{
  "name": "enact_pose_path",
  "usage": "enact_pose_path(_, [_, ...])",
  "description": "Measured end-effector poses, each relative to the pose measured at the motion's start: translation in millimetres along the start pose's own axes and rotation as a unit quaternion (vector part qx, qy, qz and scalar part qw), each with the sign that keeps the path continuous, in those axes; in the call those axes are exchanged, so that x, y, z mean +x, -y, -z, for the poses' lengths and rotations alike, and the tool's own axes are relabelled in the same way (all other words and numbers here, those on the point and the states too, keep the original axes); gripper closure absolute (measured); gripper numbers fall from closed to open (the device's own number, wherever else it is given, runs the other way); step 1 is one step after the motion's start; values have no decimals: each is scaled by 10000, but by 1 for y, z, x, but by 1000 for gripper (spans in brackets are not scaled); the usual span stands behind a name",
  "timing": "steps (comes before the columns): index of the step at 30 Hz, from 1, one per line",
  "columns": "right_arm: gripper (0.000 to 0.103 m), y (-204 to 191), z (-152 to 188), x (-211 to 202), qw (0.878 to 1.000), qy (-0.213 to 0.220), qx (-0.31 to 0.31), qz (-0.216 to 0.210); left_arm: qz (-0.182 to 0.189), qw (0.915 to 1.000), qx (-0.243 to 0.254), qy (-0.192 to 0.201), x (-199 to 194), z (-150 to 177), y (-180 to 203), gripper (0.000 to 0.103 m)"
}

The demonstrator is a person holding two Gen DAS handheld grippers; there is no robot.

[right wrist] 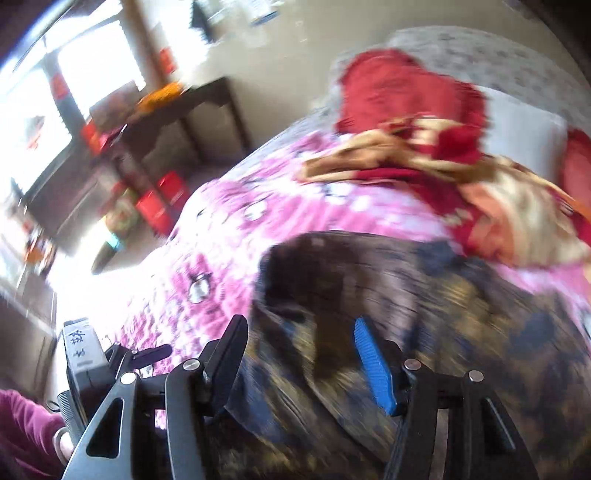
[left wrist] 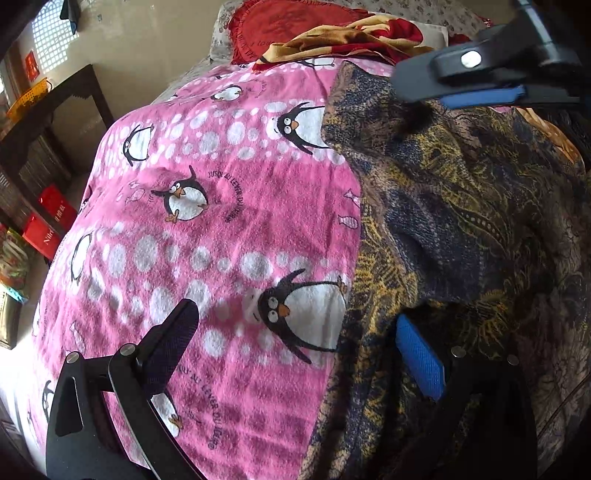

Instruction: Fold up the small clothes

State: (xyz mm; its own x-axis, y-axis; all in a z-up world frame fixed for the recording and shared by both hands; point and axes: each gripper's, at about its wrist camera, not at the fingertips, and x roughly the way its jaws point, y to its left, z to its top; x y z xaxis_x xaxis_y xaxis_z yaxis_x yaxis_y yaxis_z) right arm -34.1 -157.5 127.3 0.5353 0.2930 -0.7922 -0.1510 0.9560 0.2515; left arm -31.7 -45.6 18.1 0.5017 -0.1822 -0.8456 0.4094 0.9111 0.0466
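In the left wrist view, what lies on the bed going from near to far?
Pink penguin blanket with the dark patterned garment beside it → red and gold cloth → red cushion.

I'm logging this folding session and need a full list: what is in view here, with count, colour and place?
patterned garment: one, dark blue, brown and gold, spread on the blanket's right part
penguin blanket: one, pink and white, covering the bed
crumpled cloth: one, red and tan, at the bed's far end
red cushion: one, behind that cloth
dark table: one, left of the bed
red boxes: two, on the floor by the table
sleeve: one, maroon, lower left
left gripper: one, black with a blue pad, jaws open
right gripper: one, same colours, jaws open over the garment
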Motion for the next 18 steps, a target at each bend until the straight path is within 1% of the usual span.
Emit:
enact_pose_path(1, [45, -8, -6, 17, 9997, -168, -134, -88, -3, 10000, -46, -15, 3, -2, -2, 1])
enact_pose_path(2, [48, -11, -11, 34, 9991, -332, -240, -98, 36, 9999, -115, -52, 7, -4, -7, 1])
enact_pose_path(3, [70, -14, -14, 51, 9983, -485, -329, 17, 123, 9997, -188, -79, 9, -6, -12, 0])
enact_pose_path(4, [83, -14, -19, 64, 9976, -569, -376, 156, 213, 9994, -264, -67, 9, -7, -17, 0])
enact_pose_path(5, [94, -11, -25, 70, 9976, -569, -355, 196, 250, 9992, -321, -16, 8, -8, -23, 0])
enact_pose_path(6, [94, -9, -30, 72, 9983, -503, -267, 143, 263, 9989, -373, 49, 7, -8, -29, 0])
enact_pose_path(8, [96, -11, -46, 70, 9994, -296, -97, -149, 375, 9976, -568, 137, 5, -9, -43, 0])
enact_pose_path(11, [99, -24, -64, 78, 9992, -160, -232, -280, 696, 9931, -928, 191, 3, -8, -62, 0])
enact_pose_path(13, [99, -29, -71, 86, 9987, -126, -209, -438, 776, 9911, -1050, 242, -1, -6, -73, 0])
enact_pose_path(15, [99, -33, -73, 101, 9985, -131, -172, -505, 866, 9906, -1033, 248, -2, -2, -76, 0])
enact_pose_path(17, [99, -30, -68, 109, 9989, -142, -71, -448, 857, 9922, -883, 188, -2, -2, -75, 0])
enact_pose_path(18, [99, -23, -66, 107, 9980, -88, 124, -611, 868, 9926, -827, 199, -4, -2, -77, 0])
